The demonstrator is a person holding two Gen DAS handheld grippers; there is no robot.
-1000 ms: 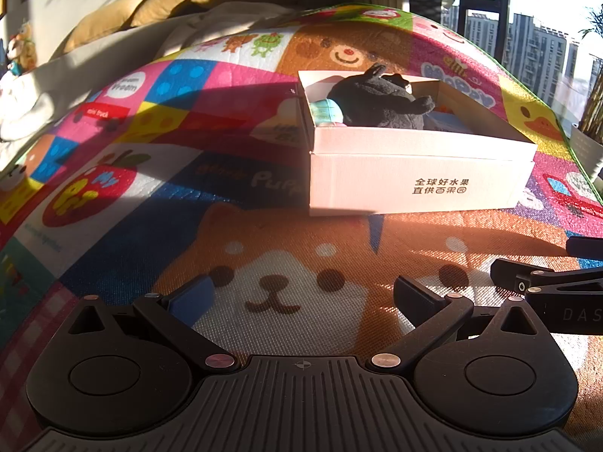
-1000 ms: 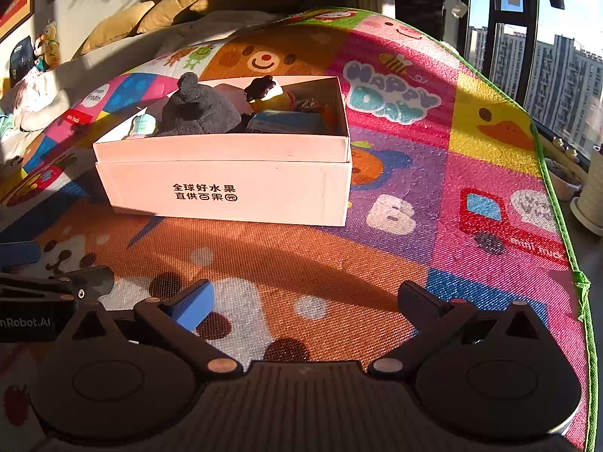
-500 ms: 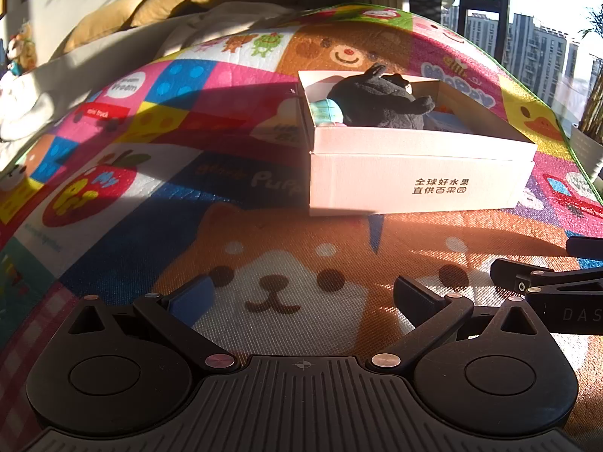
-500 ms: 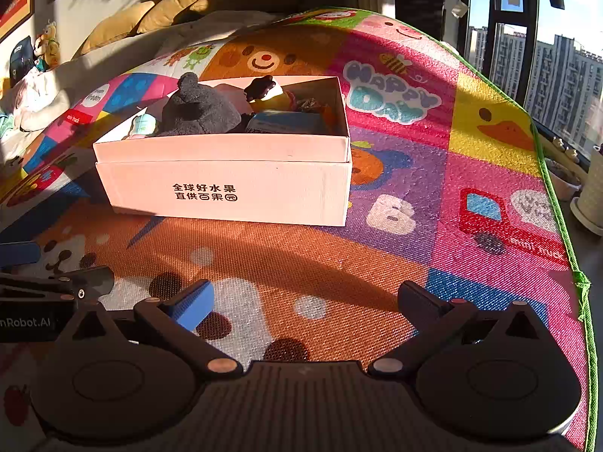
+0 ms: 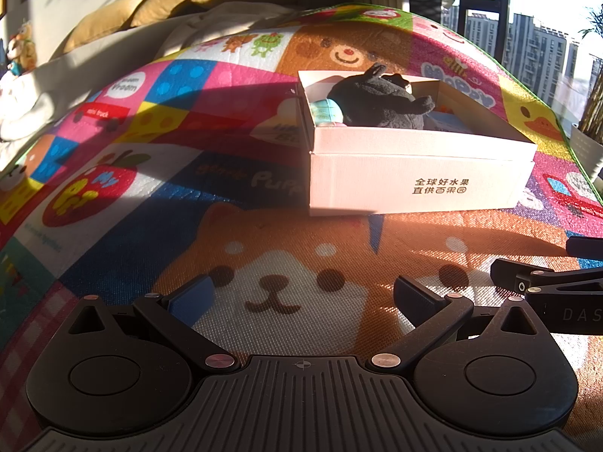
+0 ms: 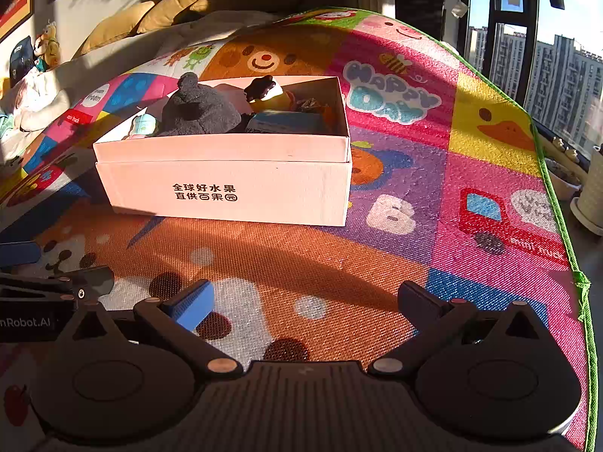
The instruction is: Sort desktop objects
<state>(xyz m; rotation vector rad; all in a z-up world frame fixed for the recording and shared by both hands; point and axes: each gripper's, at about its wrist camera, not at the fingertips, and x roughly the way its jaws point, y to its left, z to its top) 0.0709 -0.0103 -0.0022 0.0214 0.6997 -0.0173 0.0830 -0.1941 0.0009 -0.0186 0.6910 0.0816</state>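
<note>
Both grippers released, empty: left gripper (image 5: 301,293), right gripper (image 6: 305,301). Pink box (image 6: 226,188) w/ black plush (image 6: 198,111) at 11 o'clock on play mat (image 6: 395,263).

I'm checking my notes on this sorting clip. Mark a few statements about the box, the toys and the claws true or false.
1. The box stands on the play mat. True.
2. A dark plush lies inside the box. True.
3. The left claw grips a toy. False: it is open and empty.
4. The box has a lid on. False: its top is open.
5. The right claw is open. True.
</note>
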